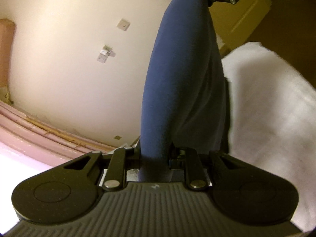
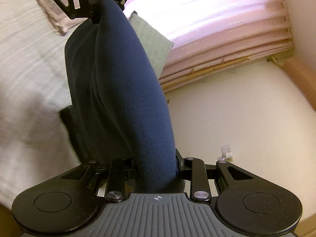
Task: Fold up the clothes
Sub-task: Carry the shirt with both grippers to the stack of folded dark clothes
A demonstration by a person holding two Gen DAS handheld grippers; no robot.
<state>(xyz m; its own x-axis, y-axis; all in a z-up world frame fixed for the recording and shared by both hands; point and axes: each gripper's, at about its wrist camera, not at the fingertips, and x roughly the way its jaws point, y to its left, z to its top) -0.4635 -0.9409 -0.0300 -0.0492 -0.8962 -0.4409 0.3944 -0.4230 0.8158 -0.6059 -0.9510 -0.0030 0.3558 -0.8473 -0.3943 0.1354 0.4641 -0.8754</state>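
Cloth fills the middle of both my wrist views: a dark blue garment (image 1: 177, 90) stretched in a taut, rolled band between my two grippers. My left gripper (image 1: 155, 158) is clenched on one end of it, the fabric bunched between the fingers right at the bottom of the left wrist view, and the band runs up and away to the other gripper at the top edge. My right gripper (image 2: 156, 169) is clamped on the opposite end in the same manner; in the right wrist view the garment rises from its fingers to the left gripper near the top left. The garment hangs in the air above a bed (image 2: 23, 59) covered in a pale, faintly striped sheet, with a loose fold drooping toward that sheet on the left. A green pillow (image 2: 152, 41) lies behind the cloth, beside a pink blind (image 2: 217, 19) against the cream wall (image 1: 69, 49). Two small white fittings sit on that wall. The bedding looks blurred.
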